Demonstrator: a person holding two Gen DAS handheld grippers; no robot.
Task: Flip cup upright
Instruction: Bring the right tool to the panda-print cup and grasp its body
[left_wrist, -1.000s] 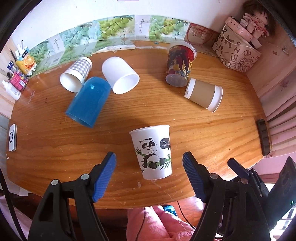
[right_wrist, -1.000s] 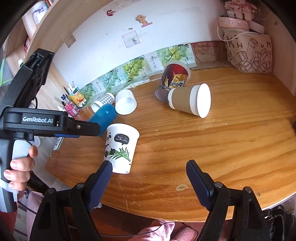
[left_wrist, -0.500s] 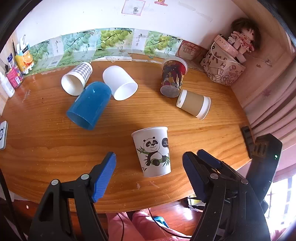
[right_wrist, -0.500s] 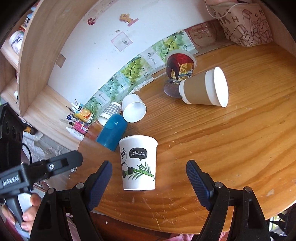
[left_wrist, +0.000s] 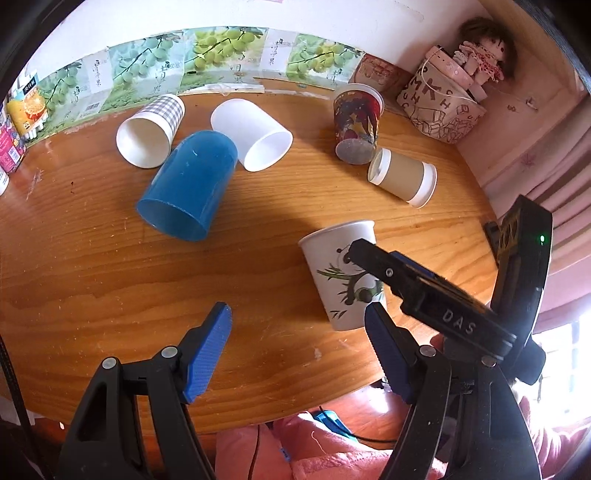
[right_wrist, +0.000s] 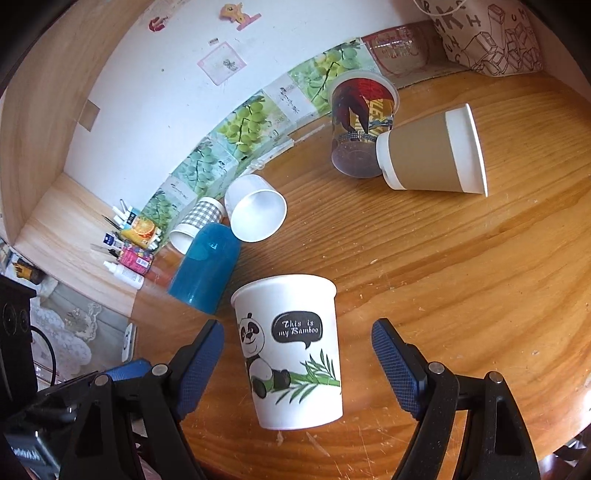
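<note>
In the left wrist view, the white paper cup printed with a panda and bamboo (left_wrist: 341, 275) is seen right of centre on the wooden bench (left_wrist: 92, 266), its wider rim uppermost and its narrow base on the wood, so it appears to stand upright already. The left gripper (left_wrist: 297, 349) is held wide and empty at the bottom of the frame, with the cup beyond its right finger rather than between the two; the right gripper's black body crosses the cup's right flank. Toward the upper left, a blue plastic tumbler (left_wrist: 188, 190), a checked paper cup (left_wrist: 151, 134) and a plain white cup (left_wrist: 255, 138) lie on their sides, and a brown-sleeved paper cup (left_wrist: 402, 177) lies by a red printed cup (left_wrist: 356, 125) at upper right. In the right wrist view, the panda cup (right_wrist: 291, 350) sits low in the centre, framed by the right gripper (right_wrist: 297, 363), which is spread wide with clear gaps on both sides and nothing held. If this cup is the one to be handled, the pads are best centred on mid-wall and closed gently, since thin paper is likely to crush or tip. Otherwise a lying cup is probably better taken across its side wall, clear of its neighbours.
</note>
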